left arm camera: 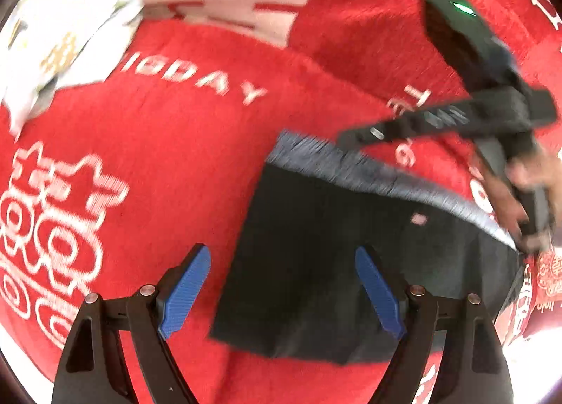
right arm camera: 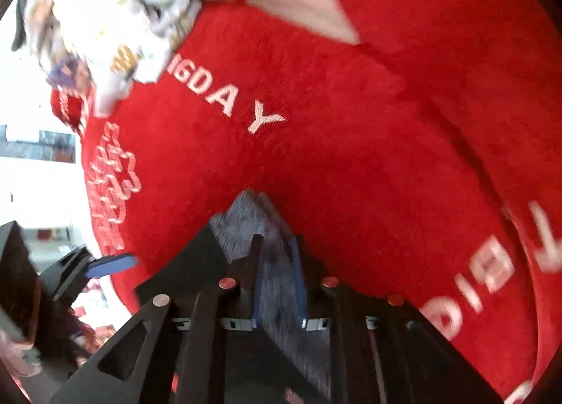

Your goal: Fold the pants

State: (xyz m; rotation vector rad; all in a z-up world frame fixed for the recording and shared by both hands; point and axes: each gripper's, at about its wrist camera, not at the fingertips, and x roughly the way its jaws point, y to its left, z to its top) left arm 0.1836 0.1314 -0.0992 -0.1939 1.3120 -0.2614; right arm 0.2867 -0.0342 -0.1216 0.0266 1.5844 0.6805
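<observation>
Dark pants (left arm camera: 333, 263) with a grey ribbed waistband (left arm camera: 351, 165) lie folded on a red blanket (left arm camera: 175, 144). My left gripper (left arm camera: 284, 274) is open, its blue pads (left arm camera: 186, 291) wide apart above the pants' left edge, holding nothing. My right gripper (right arm camera: 279, 263) is shut on the grey waistband (right arm camera: 253, 221), which sticks out between its fingers. In the left wrist view the right gripper's black body (left arm camera: 474, 88) hangs over the pants' far right corner.
The red blanket (right arm camera: 351, 123) has white lettering and patterns. A white printed cloth (left arm camera: 59, 35) lies crumpled at the far left, also in the right wrist view (right arm camera: 105, 10). The left gripper's blue pad (right arm camera: 112, 265) shows at the left.
</observation>
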